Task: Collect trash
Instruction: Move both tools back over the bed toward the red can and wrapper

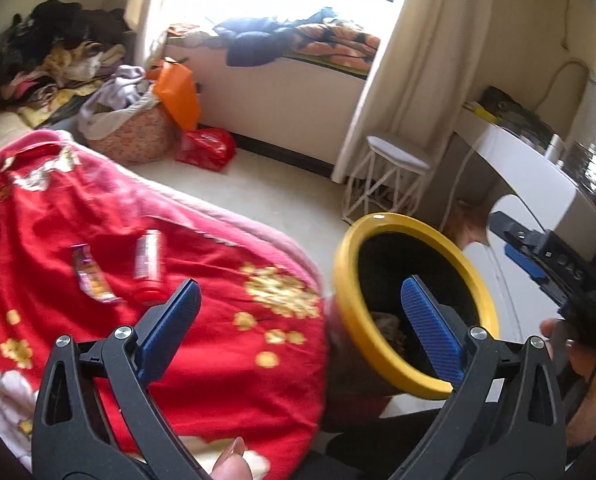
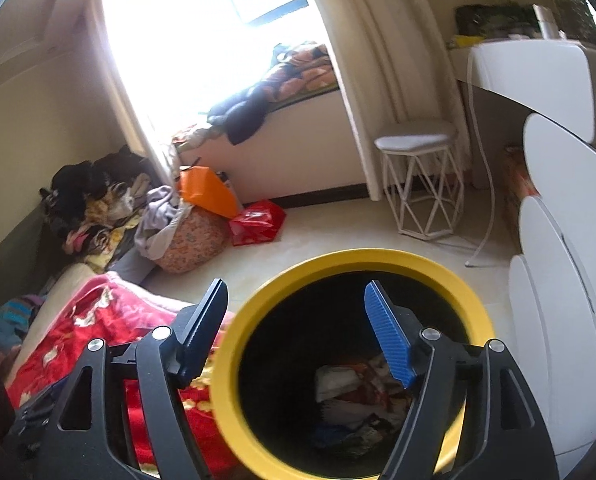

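Observation:
A bin with a yellow rim (image 1: 348, 256) stands on the floor beside a bed covered by a red flowered blanket (image 1: 218, 344). On the blanket lie a purple and orange wrapper (image 1: 92, 276) and a small pink and white bottle (image 1: 148, 264). My left gripper (image 1: 301, 286) is open and empty, one finger over the blanket and the other over the bin's mouth. My right gripper (image 2: 295, 287) is open and empty above the bin (image 2: 362, 258), where crumpled wrappers (image 2: 350, 392) lie at the bottom. It also shows at the right edge of the left wrist view as the right gripper (image 1: 506, 240).
A white wire stool (image 2: 418, 184) stands on the pale floor beyond the bin. White desk panels (image 2: 558, 280) are close on the right. An orange bag (image 1: 178, 92), a red bag (image 1: 208, 148), a laundry basket (image 1: 130, 136) and piled clothes (image 1: 58, 52) sit by the window.

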The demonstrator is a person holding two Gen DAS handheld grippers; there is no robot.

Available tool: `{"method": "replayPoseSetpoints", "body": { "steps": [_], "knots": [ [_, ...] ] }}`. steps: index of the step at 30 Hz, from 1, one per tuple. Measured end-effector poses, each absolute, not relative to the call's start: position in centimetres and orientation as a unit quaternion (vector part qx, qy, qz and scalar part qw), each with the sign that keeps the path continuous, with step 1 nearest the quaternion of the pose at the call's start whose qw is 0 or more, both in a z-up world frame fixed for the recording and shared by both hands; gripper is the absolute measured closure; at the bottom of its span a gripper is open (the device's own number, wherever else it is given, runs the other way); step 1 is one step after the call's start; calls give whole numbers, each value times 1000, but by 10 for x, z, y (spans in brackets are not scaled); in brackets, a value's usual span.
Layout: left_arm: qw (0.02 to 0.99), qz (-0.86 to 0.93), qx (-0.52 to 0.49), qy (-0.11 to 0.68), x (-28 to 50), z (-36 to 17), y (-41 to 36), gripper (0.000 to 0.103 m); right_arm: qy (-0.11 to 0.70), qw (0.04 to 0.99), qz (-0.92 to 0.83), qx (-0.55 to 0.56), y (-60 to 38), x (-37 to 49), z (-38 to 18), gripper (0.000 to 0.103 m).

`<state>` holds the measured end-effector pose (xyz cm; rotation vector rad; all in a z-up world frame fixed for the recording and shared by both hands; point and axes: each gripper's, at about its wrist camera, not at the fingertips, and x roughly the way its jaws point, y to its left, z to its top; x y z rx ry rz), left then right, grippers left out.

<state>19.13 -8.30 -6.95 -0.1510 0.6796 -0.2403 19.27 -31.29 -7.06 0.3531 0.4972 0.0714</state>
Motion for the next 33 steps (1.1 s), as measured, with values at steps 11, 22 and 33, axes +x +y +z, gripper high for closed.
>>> {"method": "replayPoseSetpoints", "body": {
  "steps": [11, 22, 33],
  "knots": [
    [938, -47, -102, 329, 189, -71, -14, 11, 253, 952, 131, 109, -236, 195, -68, 28],
    [920, 10, -169, 354, 201, -84, 68, 23, 324, 918, 209, 88, -169, 221, -99, 28],
    [886, -30, -227, 403, 230, -103, 100, 67, 380, 885, 264, 42, -101, 248, -135, 31]
  ]
}}
